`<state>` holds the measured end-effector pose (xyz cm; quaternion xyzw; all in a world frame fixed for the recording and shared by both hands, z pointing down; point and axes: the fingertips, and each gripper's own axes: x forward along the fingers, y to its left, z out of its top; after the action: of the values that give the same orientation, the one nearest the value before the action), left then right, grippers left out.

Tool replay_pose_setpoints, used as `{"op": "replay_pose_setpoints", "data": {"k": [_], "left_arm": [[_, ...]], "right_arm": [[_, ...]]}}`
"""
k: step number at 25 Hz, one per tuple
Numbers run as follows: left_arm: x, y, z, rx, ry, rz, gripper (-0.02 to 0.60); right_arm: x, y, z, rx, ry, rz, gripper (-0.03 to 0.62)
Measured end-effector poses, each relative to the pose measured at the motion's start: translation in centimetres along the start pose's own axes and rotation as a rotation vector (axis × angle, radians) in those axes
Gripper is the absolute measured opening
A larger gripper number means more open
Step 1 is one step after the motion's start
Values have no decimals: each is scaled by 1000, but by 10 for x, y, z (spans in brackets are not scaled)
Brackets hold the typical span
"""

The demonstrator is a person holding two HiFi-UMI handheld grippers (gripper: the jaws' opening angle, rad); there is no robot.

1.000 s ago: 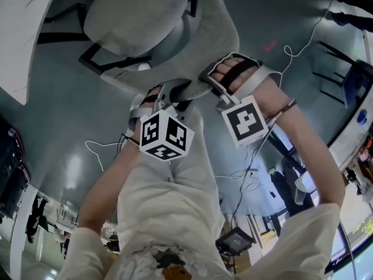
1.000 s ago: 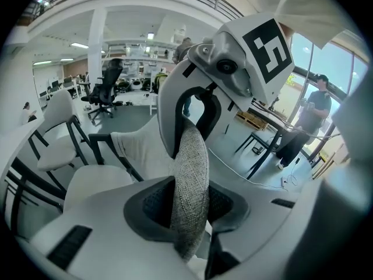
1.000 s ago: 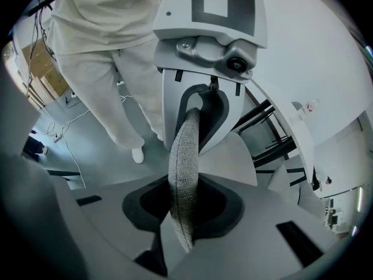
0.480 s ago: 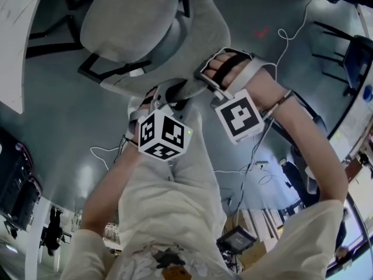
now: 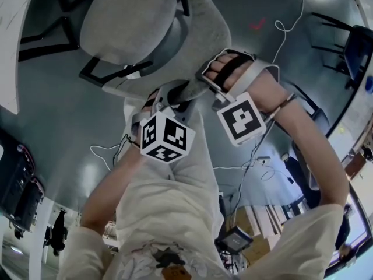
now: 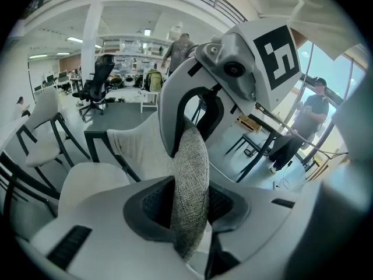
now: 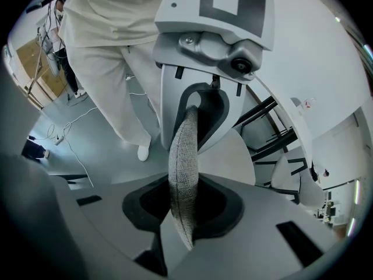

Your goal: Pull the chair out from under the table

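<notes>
Chair: grey fabric chair (image 5: 128,22) with a black frame, standing on the grey-blue floor (image 5: 58,127) right in front of the person; the seat lies clear of the table, with bare floor showing between them.
Person: white trousers (image 5: 175,203) fill the lower middle of the head view, with both forearms reaching towards the chair's back.
Table: only a white corner (image 5: 13,45) shows at the upper left edge of the head view, apart from the chair.
Backrest: a curved grey panel (image 5: 207,37) on the side of the seat nearest the person; both grippers hold its top edge, side by side.
Left gripper: at (image 5: 169,97), clamped on the backrest edge. Its own view shows the woven grey edge (image 6: 189,197) running between the two dark pads, which press on it from both sides.
Right gripper: at (image 5: 205,77), likewise clamped on the backrest edge, just beside the left one. Its own view shows the seamed fabric edge (image 7: 183,179) pinched between its pads.
Marker cubes: the left cube (image 5: 166,136) and the right cube (image 5: 242,118) sit on the grippers' near ends, facing the head camera.
Cable: a thin white cable (image 5: 285,31) loops over the floor to the right of the chair.
Red mark: a small mark (image 5: 256,23) on the floor beyond the backrest, near the cable.
</notes>
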<state>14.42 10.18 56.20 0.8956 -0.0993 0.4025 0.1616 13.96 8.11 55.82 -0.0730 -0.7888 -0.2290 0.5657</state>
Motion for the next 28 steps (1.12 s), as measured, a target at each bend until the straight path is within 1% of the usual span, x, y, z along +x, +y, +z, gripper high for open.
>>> {"op": "replay_pose_setpoints", "data": {"k": [6,12,18,23,28], "left_arm": [[16,-31,10,-13,5,-8,117],[24,-53,13,-27,16,-31,117],[38,-84,22,-32,25,-47,117],[47,-100,26,-33,32,-63,117],[56,-118,31,-33,36,-74,117]], "right_arm": [[-13,28,-11,7,-1,-8,89],[-21,47,-15,19,0,-15,89],[-34,77,-24,28,3,-3,89],[-39,95,-30,35,13,28,89],[-46,111,-37,40,18,34,89]]}}
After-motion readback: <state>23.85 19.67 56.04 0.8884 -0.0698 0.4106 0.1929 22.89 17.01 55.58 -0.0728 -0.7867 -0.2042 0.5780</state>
